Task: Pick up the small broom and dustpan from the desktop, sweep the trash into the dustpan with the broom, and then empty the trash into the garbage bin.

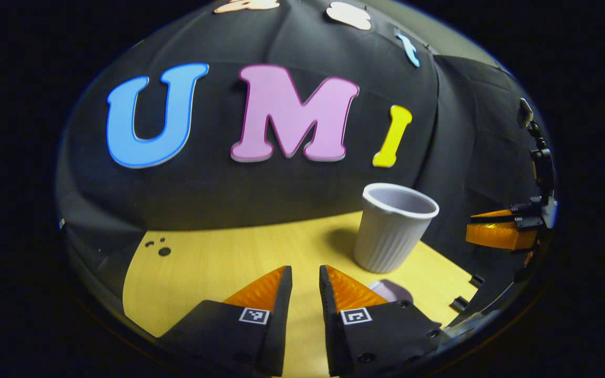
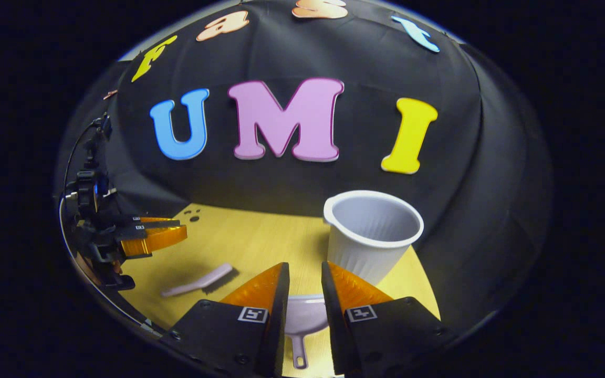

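Note:
A pale pink dustpan (image 2: pixel 306 315) lies flat on the wooden desktop (image 2: pixel 260 247), its handle pointing toward me. My right gripper (image 2: pixel 305 275) hovers over it, open, with the pan showing through the gap between the fingers. A small pink broom (image 2: pixel 197 282) lies to the left of the pan. The white ribbed garbage bin (image 2: pixel 371 236) stands upright just beyond the pan. My left gripper (image 1: pixel 305 278) is open above bare desktop (image 1: pixel 218 262), holding nothing. Beside its right finger is an edge of the dustpan (image 1: pixel 393 290), with the bin (image 1: pixel 394 228) behind.
A few small dark spots (image 1: pixel 159 248) mark the far left of the desktop. The black cloth wall closes off the back and sides. The right gripper (image 1: pixel 469 224) hangs at the right of the left gripper view, and the left gripper (image 2: pixel 179 231) at the left of the right gripper view.

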`<state>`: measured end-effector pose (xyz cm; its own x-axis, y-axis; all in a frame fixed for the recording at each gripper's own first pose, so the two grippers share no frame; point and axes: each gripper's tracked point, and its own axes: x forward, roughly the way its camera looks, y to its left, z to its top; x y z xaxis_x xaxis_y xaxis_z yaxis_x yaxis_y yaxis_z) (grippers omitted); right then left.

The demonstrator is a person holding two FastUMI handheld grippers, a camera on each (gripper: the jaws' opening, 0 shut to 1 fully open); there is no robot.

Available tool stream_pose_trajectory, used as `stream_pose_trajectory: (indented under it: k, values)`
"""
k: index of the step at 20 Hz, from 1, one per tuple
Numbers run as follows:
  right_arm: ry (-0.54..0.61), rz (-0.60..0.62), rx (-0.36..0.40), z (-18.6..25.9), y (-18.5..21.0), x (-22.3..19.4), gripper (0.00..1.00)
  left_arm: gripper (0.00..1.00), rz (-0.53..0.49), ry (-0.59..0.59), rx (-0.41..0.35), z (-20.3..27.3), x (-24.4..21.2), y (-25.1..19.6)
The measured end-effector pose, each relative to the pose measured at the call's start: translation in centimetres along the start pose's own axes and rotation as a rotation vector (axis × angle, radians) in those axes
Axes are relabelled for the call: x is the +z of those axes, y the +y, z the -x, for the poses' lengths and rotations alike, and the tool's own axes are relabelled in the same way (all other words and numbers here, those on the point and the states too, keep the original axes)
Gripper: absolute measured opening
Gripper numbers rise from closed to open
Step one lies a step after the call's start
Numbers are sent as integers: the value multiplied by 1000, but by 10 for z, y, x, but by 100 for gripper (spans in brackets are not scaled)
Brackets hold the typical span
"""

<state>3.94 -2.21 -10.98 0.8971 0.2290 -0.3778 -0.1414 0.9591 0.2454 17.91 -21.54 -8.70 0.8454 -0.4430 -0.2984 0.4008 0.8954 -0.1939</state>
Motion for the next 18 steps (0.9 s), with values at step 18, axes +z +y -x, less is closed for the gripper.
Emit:
stream_pose_trajectory:
  k: [18]
  values:
    - [-59, -4, 2, -1, -16, 15, 40, 34, -89, -69, 13, -14, 49, -37]
